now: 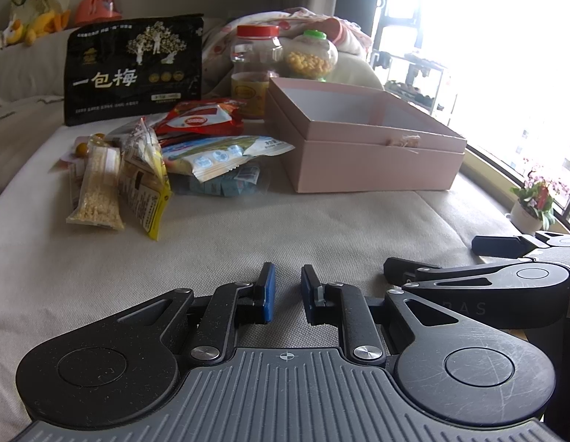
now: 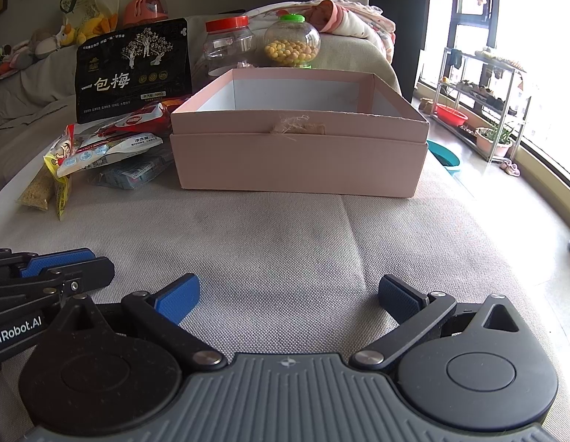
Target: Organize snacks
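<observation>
A beige cushioned surface (image 2: 285,228) is stretching across both views, carrying everything. On it a pink box (image 2: 299,154) is sitting open-topped, nested in its lid, with nothing showing inside. To its left a big black plum bag (image 1: 134,70) is standing upright, and behind the box a red-lidded jar (image 1: 256,62) and a green-lidded jar of yellow balls (image 2: 291,42) are standing side by side. Between the black bag and the box's left wall, a pile of snack packets (image 1: 196,147) is lying loose, touching one another. The right gripper (image 2: 288,296) is hovering low with fingers spread wide, gripping nothing. The left gripper (image 1: 288,293) is hovering beside it, fingers drawn narrow, nothing between them.
</observation>
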Demonstrator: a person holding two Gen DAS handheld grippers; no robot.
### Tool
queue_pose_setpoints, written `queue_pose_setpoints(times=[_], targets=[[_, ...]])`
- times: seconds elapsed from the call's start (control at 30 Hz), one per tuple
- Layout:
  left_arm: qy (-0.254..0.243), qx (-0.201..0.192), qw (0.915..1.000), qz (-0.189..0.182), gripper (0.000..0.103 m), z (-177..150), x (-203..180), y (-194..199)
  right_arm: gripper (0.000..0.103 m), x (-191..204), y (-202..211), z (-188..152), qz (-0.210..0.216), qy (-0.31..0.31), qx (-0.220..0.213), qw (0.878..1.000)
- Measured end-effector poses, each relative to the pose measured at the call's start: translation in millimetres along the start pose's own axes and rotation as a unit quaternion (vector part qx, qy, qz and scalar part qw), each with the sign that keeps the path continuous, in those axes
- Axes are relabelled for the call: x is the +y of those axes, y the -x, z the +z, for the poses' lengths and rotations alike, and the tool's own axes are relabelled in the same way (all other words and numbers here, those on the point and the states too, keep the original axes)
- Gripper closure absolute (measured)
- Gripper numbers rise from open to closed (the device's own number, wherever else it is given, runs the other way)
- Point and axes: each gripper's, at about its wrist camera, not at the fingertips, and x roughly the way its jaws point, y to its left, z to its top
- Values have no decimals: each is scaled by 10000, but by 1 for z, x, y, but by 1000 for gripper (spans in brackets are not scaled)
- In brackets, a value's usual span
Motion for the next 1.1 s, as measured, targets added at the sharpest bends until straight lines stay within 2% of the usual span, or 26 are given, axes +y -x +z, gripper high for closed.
queue_pose_setpoints(times=[0.47, 0.9, 1.0, 1.1], targets=[[30, -4, 10000, -22, 84, -1, -1, 0, 0, 3, -1, 1, 9, 6, 29, 10000], [40, -49, 9999, -140, 84, -2, 2, 4, 0, -2, -7, 17, 343, 356, 552, 9973], [214, 92, 9991, -357, 84, 4, 14, 9, 1, 7, -8, 31, 762, 618, 681, 9928], [785, 179, 9939, -759, 84, 17, 44, 18, 1, 27, 2, 49, 925, 782, 181, 9925]])
